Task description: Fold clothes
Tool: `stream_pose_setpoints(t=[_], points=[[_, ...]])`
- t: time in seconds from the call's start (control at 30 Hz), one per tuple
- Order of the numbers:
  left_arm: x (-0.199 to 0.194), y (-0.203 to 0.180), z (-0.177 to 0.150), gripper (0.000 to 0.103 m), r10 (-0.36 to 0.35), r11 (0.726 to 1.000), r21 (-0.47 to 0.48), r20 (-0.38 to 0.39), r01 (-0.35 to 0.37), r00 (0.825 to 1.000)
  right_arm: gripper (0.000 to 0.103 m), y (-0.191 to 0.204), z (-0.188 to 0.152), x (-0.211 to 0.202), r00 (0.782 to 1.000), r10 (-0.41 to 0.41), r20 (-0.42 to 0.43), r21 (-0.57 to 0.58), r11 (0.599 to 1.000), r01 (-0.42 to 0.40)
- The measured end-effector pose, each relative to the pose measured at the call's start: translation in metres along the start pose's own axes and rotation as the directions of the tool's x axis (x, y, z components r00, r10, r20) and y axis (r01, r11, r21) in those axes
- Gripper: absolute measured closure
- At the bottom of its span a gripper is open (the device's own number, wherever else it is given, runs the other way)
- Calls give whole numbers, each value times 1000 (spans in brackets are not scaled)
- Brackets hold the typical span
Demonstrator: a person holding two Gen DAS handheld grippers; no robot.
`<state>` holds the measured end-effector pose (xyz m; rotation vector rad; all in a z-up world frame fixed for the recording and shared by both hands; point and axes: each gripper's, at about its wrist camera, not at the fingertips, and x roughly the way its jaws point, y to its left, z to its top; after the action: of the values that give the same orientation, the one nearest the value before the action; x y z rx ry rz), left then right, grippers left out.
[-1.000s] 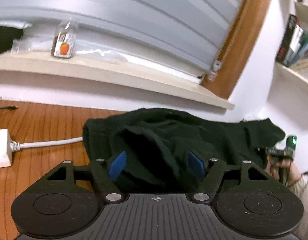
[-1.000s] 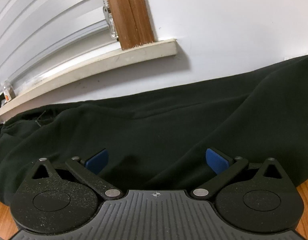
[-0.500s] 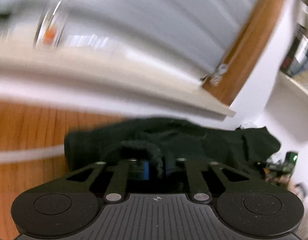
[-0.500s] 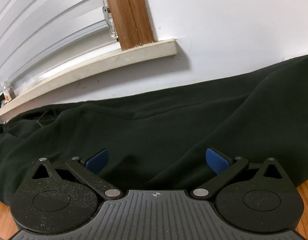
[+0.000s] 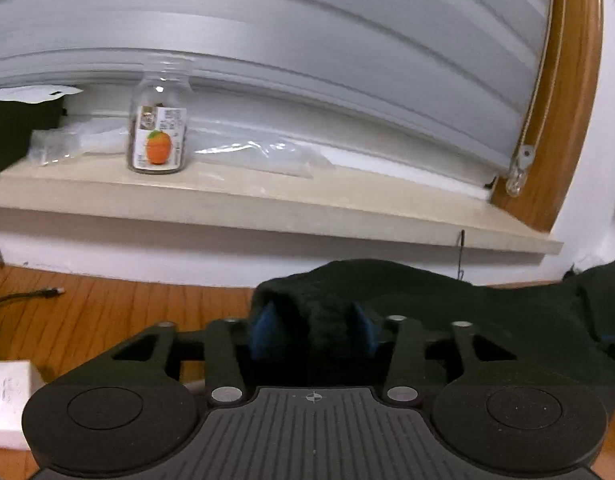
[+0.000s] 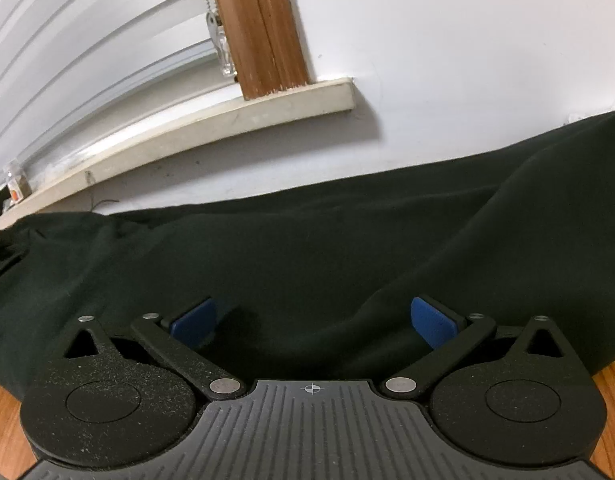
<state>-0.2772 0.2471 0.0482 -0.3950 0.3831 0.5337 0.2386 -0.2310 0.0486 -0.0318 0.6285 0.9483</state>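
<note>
Shifted: left tool (image 5: pixel 313 326) now faces the jar (image 5: pixel 158 135); its jaws just reopened partway, a fold of garment (image 5: pixel 447 312) between them. Right tool (image 6: pixel 313 320) gapes wide over garment, lower frame, on surface (image 5: pixel 87 312).

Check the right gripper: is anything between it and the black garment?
Nothing visible. The right gripper sits directly over the black garment with its jaws wide apart and only cloth under and ahead of it. The left gripper, whose jaws have just been opening, has a bunch of the same garment between its pads.
</note>
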Motion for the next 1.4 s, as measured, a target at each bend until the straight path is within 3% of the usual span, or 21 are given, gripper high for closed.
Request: stream_pose_setpoints(t=[0.07, 0.13, 0.3, 0.43, 0.7, 0.83, 0.93, 1.03, 1.13, 1.27, 1.4], points=[[-13, 2, -2, 49, -3, 1000, -3, 2, 3, 1000, 0, -1, 0, 0, 1000, 1, -1, 0, 1000, -1], [-26, 2, -6, 38, -11, 1000, -1, 7, 11, 1000, 0, -1, 0, -1, 1000, 2, -1, 0, 1000, -2], [-57, -7, -28, 32, -64, 998, 7, -8, 64, 998, 0, -2, 1, 0, 1000, 0, -2, -2, 1000, 0], [-60, -15, -44, 27, -85, 996, 32, -34, 86, 996, 0, -1, 1, 0, 1000, -3, -4, -5, 1000, 3], [-49, -11, -57, 24, -42, 998, 51, -99, 48, 994, 0, -2, 1, 0, 1000, 1, -1, 1, 1000, -1], [-47, -11, -61, 34, -27, 996, 80, -126, 38, 992, 0, -4, 1, 0, 1000, 7, 0, 5, 1000, -7], [-51, -11, -59, 33, -28, 996, 76, -109, 36, 994, 0, -4, 2, -1, 1000, 11, 2, 10, 1000, -11], [-66, -20, -49, 28, -9, 997, 80, -34, 11, 999, 0, -4, 2, 0, 1000, 10, 3, 10, 1000, -10], [-78, -34, -37, 24, -33, 995, 93, 36, 29, 999, 0, -4, 2, -1, 1000, 11, 3, 11, 1000, -11], [-71, -73, -29, 23, -41, 981, 192, 47, 32, 998, 0, -6, 2, -2, 1000, 17, 7, 17, 1000, -17], [-46, -109, -27, 22, -102, 962, 256, 2, 98, 995, 0, -4, 2, -2, 1000, 9, 3, 7, 1000, -9]])
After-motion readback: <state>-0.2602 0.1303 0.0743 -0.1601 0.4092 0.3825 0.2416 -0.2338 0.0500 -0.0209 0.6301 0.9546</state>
